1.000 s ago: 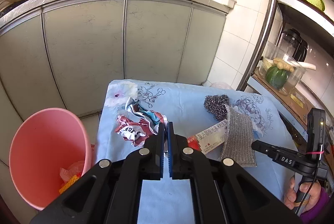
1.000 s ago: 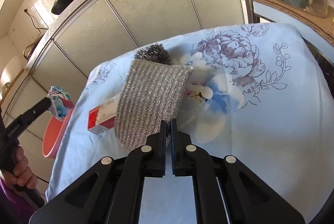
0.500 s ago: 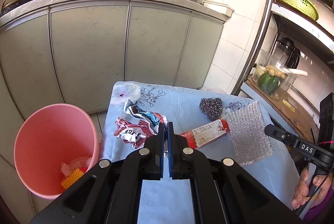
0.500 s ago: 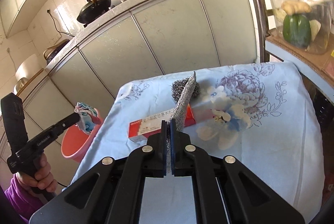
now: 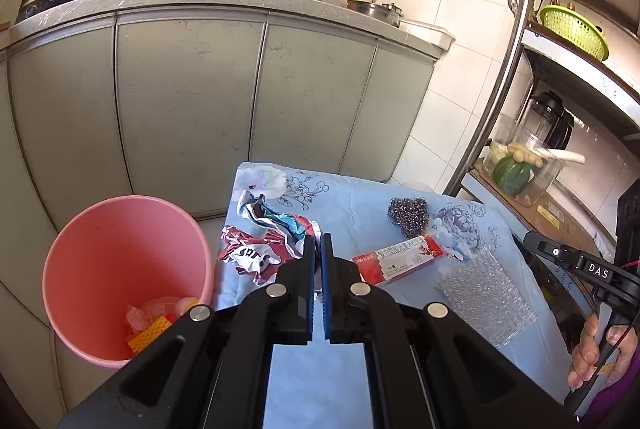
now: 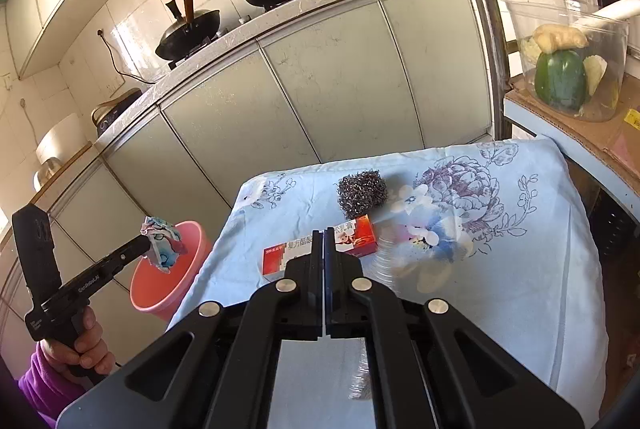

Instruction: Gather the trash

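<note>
Crumpled wrapper (image 6: 162,243): one, clamped in left tool (image 6: 150,249), held over rim of pink bin (image 6: 168,289), left of frame. Silver mesh cloth (image 5: 486,299): one, pinched in right tool (image 6: 323,235), hanging above table (image 6: 520,269) lower right. On table: one red box (image 6: 320,249), one steel wool ball (image 6: 362,193). Two woks on kitchen top. Bin touches table's left edge; right half of cloth bare.
</note>
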The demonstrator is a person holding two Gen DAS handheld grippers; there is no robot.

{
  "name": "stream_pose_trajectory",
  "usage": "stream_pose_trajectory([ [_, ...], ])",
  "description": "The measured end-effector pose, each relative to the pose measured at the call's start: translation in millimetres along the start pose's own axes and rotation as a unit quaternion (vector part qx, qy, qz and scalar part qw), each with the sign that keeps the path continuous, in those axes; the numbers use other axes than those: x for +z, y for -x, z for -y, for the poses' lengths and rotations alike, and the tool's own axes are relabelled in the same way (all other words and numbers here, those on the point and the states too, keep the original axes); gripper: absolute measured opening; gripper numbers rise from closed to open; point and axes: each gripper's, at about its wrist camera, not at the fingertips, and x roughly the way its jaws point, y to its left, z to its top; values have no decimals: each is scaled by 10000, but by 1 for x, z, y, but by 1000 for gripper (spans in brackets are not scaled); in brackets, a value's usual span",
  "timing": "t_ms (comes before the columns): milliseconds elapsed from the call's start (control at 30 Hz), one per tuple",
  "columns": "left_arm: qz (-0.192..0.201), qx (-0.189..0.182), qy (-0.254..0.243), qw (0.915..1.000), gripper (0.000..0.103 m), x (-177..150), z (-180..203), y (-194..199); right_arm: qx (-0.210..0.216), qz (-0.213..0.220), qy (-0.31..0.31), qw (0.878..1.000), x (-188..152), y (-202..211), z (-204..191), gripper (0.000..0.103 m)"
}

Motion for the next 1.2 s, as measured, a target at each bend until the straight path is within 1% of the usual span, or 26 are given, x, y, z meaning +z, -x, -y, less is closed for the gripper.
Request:
stream_pose_trajectory([
  [100, 53, 29, 34, 10000, 2, 0, -6, 7, -25, 8, 72, 10000, 2, 1, -4, 1],
  [167, 73, 36, 74, 9999, 2, -1, -11, 11, -140, -107, 214, 9996, 2, 0, -7, 1],
  [267, 63, 42, 99, 9999, 2, -3, -18, 15, -417, -185, 159, 9988, 0, 2, 3, 1],
  [333, 12, 43, 114, 9999, 2, -4, -21, 14, -664, -440, 109, 9968, -6, -2, 12, 1],
  [400, -62, 41, 145, 9999, 2, -7, -23, 11, -772, -698, -89, 9945, -15, -7, 23, 2],
  [467, -121, 25, 152, 9998, 2, -10, -23, 8, -815, -963, -219, 9918, -24, -15, 29, 8],
  [500, -146, 12, 152, 9998, 2, -11, -22, 7, -884, -1088, -217, 9899, -29, -20, 30, 21],
  [533, -163, -11, 150, 9998, 2, -12, -22, 7, -948, -1166, -215, 9884, -33, -24, 32, 30],
  [567, -170, -27, 141, 9998, 2, -13, -22, 6, -942, -1212, -241, 9878, -35, -28, 33, 33],
  [633, -177, -41, 94, 9998, 3, -14, -20, 6, -886, -1295, -215, 9874, -40, -37, 28, 42],
  [733, -194, -60, 118, 9997, 3, -15, -21, 6, -1048, -1308, 201, 9856, -43, -53, 8, 46],
  [867, -220, -89, 184, 9995, 3, -17, -25, 7, -1317, -1477, 522, 9788, -53, -71, -4, 46],
  [900, -228, -95, 180, 9995, 3, -18, -26, 7, -1439, -1532, 582, 9759, -59, -74, -4, 46],
  [967, -250, -101, 163, 9995, 3, -19, -28, 6, -1519, -1638, 573, 9731, -65, -78, 0, 46],
  [1067, -284, -97, 192, 9994, 3, -21, -31, 4, -1577, -1573, 701, 9724, -69, -77, -1, 46],
  [1100, -288, -99, 213, 9993, 3, -22, -32, 4, -1565, -1560, 704, 9727, -70, -76, -1, 43],
  [1133, -285, -104, 233, 9993, 3, -22, -33, 4, -1598, -1536, 673, 9728, -70, -75, 1, 32],
  [1167, -270, -113, 253, 9993, 3, -22, -34, 5, -1616, -1519, 656, 9729, -69, -74, 2, 31],
  [1200, -253, -114, 260, 9993, 3, -22, -34, 5, -1485, -1514, 568, 9756, -68, -73, 4, 20],
])
